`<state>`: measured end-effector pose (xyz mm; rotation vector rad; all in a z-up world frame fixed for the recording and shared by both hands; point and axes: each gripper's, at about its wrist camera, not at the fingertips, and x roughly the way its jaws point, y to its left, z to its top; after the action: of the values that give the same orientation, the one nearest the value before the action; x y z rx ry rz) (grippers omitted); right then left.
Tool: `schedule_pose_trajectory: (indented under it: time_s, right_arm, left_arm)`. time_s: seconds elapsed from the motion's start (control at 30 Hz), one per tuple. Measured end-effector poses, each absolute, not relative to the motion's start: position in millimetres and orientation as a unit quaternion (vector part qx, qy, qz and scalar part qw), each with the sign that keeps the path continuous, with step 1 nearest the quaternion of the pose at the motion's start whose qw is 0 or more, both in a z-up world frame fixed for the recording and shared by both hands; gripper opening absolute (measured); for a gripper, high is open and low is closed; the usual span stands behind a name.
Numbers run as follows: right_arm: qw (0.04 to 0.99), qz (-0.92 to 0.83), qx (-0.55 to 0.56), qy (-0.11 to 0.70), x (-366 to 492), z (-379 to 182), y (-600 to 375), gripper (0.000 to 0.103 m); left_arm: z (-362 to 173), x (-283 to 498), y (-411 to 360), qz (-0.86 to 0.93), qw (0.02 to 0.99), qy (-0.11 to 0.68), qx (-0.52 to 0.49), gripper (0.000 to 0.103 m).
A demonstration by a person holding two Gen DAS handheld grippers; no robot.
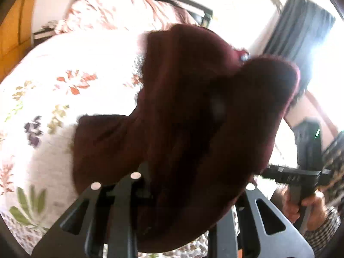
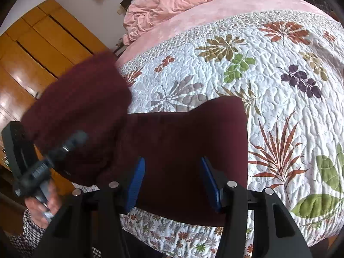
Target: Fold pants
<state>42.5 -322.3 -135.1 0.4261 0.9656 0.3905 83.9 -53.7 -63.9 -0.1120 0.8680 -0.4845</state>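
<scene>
Left wrist view, pants: the maroon pants (image 1: 193, 111) filled most of the frame, a lifted flap hanging from the left gripper (image 1: 178, 195) above the floral quilt (image 1: 43, 99).
Left wrist view, left gripper: its jaws were nearly together with the cloth bunched between them, so I judged it clenched on the pants, though the fabric hid the pads.
Left wrist view, right gripper: seen side-on at the right edge (image 1: 301, 172), held by a hand (image 1: 305, 206) in a checked sleeve (image 1: 324, 228).
Left wrist view, writing: none legible; the frame was blurred and overexposed near the window.
Right wrist view, pants: the rest of the garment (image 2: 182, 150) lay flat on the quilt (image 2: 279, 86) at the near edge of the bed, with the raised flap (image 2: 81, 99) up at the left.
Right wrist view, right gripper: the blue pads (image 2: 135, 185) of the right gripper (image 2: 172, 182) stood apart on either side of the flat cloth, not pinching it; released.
Right wrist view, left gripper: blurred at the left (image 2: 43, 161), holding the raised flap.
Right wrist view, writing: a pale label on the left tool's body, unreadable.
Step in hand: judged to be carrying one end of the pants over for a fold.
Next move: probably laying the flap squarely over the flat part with edges matched, then letting go and smoothing.
</scene>
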Motion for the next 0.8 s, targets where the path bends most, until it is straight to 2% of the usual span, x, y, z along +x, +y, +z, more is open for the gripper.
schedule_pose_trajectory:
  time_s: [0.17,0.33,0.5,0.63,0.7,0.73,0.77,0.8]
  right_arm:
    - [0.839,0.184,0.212,0.466,43,-147,-326,0.054]
    - [0.83,0.191,0.234,0.47,44,-153,-331,0.057]
    - [0.829,0.194,0.233,0.47,45,-151,-330,0.059]
    - [0.826,0.191,0.245,0.471,49,-154,-329,0.06]
    - [0.826,0.189,0.246,0.471,49,-155,-329,0.06]
    - [0.825,0.189,0.245,0.472,49,-155,-329,0.06]
    - [0.825,0.19,0.244,0.473,49,-155,-329,0.06]
    - [0.825,0.19,0.244,0.473,49,-154,-329,0.06]
  left_arm:
    - [-102,76,-92,-0.235,0.863,0.446,0.021,0.023]
    - [-101,57,-96,-0.221,0.868,0.434,0.095,0.028]
    - [-77,52,-79,-0.241,0.858,0.454,0.02,0.03]
    - [-87,85,-80,-0.235,0.854,0.465,0.012,0.032]
    - [-94,90,-92,-0.235,0.85,0.47,0.031,0.037]
    - [-98,90,-98,-0.238,0.849,0.47,0.041,0.05]
    - [-99,88,-103,-0.254,0.845,0.47,0.038,0.079]
    - [-100,88,-106,-0.274,0.839,0.471,0.018,0.09]
